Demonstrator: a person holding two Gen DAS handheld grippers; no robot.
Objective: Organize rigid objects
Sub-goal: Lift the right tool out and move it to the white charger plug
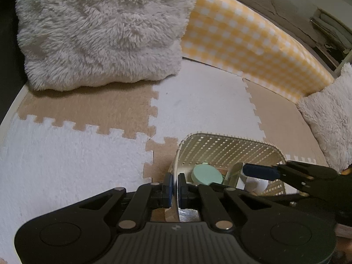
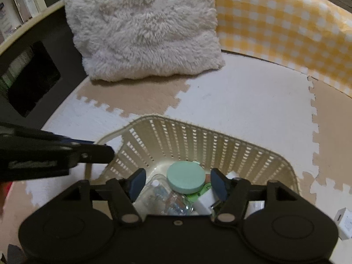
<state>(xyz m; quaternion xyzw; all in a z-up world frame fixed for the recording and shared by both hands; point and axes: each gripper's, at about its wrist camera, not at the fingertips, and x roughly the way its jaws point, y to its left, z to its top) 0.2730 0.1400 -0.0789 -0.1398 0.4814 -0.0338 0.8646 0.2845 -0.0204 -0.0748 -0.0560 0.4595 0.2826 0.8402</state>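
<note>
A cream slotted basket point(image 2: 198, 136) stands on the foam mat; in the left wrist view its rim point(image 1: 228, 137) curves behind the grippers. Inside lie a mint-green round disc point(image 2: 186, 180), a clear plastic bottle point(image 2: 162, 195) and a white block point(image 2: 205, 202). My left gripper point(image 1: 175, 190) is shut on the basket's left wall. My right gripper point(image 2: 178, 184) is open and empty, hovering over the basket's contents; it shows in the left wrist view point(image 1: 259, 171) reaching in from the right.
A fluffy white cushion point(image 1: 99, 30) leans at the back left, another point(image 1: 330, 123) at the right. A yellow checked bolster point(image 1: 248, 44) runs along the back. A white box point(image 2: 344, 222) lies right of the basket. Beige and white puzzle mat point(image 1: 198, 105) covers the floor.
</note>
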